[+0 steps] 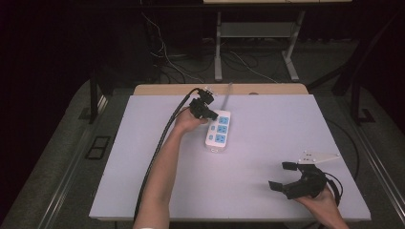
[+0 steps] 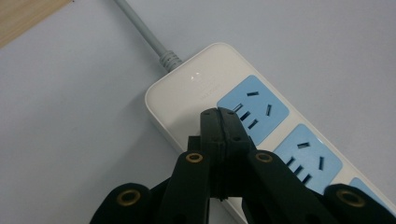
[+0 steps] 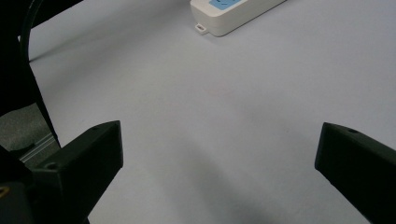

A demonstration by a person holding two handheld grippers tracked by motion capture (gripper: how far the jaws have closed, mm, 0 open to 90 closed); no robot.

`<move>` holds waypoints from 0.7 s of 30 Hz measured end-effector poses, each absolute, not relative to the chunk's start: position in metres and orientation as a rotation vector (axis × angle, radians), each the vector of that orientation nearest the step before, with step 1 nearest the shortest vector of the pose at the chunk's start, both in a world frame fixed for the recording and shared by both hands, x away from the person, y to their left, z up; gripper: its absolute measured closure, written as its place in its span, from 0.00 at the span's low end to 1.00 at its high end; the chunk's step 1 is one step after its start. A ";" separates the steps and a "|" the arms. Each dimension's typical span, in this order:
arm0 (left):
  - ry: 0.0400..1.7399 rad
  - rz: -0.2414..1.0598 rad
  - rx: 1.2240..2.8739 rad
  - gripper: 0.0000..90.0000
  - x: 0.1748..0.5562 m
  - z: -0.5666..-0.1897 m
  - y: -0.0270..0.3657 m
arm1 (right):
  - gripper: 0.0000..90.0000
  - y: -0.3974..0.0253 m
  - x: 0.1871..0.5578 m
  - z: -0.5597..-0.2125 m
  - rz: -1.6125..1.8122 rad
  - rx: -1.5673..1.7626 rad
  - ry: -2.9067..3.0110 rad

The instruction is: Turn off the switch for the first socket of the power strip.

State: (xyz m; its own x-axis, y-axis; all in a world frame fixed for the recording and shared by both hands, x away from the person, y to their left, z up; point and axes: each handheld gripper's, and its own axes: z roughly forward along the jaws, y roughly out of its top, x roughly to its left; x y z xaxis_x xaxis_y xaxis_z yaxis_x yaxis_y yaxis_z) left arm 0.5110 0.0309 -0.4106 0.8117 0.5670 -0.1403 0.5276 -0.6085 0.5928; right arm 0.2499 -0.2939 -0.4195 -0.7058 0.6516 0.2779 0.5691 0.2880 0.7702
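Left gripper: fingers pressed together with nothing between them, tips resting on or just above the cable end of the power strip, beside its first blue socket. Whether the tips actually touch the white casing cannot be told. In the high view the same gripper sits at the strip's far end, near the rear middle of the surface.

Right gripper: fingers wide apart, holding nothing, hovering over the near right part of the surface, well apart from the strip. Its own view confirms the spread fingers and shows the strip's near end far off.

Step in hand, as judged: pressing the switch area at the strip's cable end with the closed tips. Two faint indicator marks lie just beyond the tips. To do this well, keep the fingers closed so they act as a single point, press straight down rather than at a slant so the strip does not slide, and stay off the socket openings. The grey cord leaves the strip toward the rear edge; avoid dragging it.

Containers: none present. All three sockets appear unoccupied.
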 end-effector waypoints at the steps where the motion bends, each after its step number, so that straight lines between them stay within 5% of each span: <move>1: 0.804 0.075 2.355 0.99 0.511 -0.411 0.031 | 0.01 -0.294 0.250 -0.420 1.402 1.163 2.449; 21: 0.871 0.025 2.280 1.00 0.512 -0.415 0.036 | 0.01 -0.292 0.249 -0.420 1.387 1.152 2.466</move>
